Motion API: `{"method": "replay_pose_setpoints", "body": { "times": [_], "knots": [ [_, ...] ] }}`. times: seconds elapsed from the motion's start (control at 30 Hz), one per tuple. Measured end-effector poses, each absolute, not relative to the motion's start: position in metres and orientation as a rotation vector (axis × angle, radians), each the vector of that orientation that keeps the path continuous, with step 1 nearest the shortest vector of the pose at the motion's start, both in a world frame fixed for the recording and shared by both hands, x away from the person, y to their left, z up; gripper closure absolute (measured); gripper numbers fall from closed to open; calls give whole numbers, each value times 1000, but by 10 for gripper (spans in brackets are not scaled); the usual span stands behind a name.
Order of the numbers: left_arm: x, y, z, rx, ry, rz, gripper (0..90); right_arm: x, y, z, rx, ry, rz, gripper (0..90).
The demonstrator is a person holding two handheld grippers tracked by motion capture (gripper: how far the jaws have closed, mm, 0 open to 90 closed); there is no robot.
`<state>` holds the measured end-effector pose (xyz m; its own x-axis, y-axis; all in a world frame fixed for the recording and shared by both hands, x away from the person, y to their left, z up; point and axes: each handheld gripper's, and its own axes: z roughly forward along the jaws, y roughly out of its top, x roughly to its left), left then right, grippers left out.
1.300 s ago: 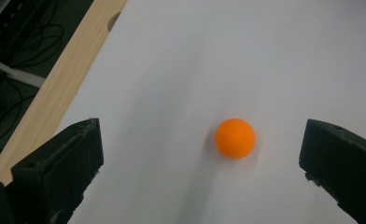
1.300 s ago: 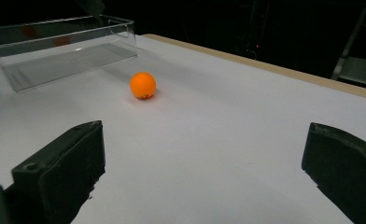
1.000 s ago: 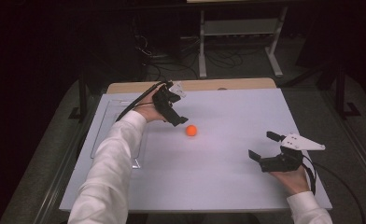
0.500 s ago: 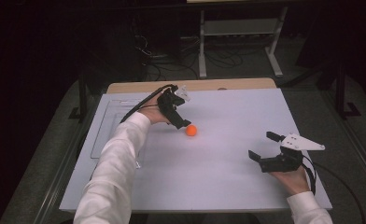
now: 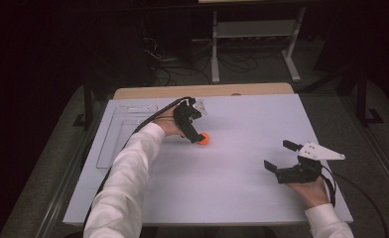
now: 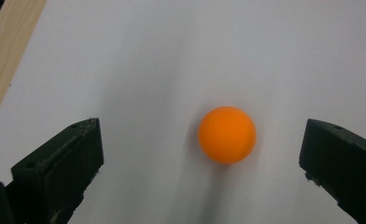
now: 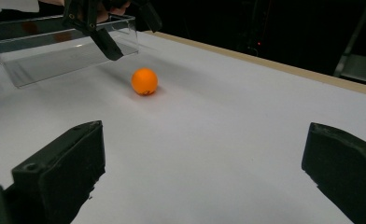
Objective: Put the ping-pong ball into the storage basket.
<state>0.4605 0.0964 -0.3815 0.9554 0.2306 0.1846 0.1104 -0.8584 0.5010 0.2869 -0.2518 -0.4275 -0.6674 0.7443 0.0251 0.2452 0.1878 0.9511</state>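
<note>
An orange ball [image 5: 204, 139] lies on the white table [image 5: 232, 198] a little toward the far edge, left of its middle. The left gripper [image 5: 196, 136] hangs just above the ball, jaws spread wide – in the left gripper view the ball [image 6: 227, 135] sits between them, touching neither. The right gripper [image 5: 278, 158] rests near the table's right edge, jaws spread and empty. A clear tray [image 5: 115, 134] lies by the left edge.
</note>
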Motion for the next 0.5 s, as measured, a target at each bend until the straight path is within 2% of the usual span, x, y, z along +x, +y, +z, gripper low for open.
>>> {"method": "replay_pose_setpoints", "body": {
  "times": [0.5],
  "knots": [
    [462,85,-403,2652,210,293,0,285,-253,-427,926,2020,1489,0]
  ]
}}
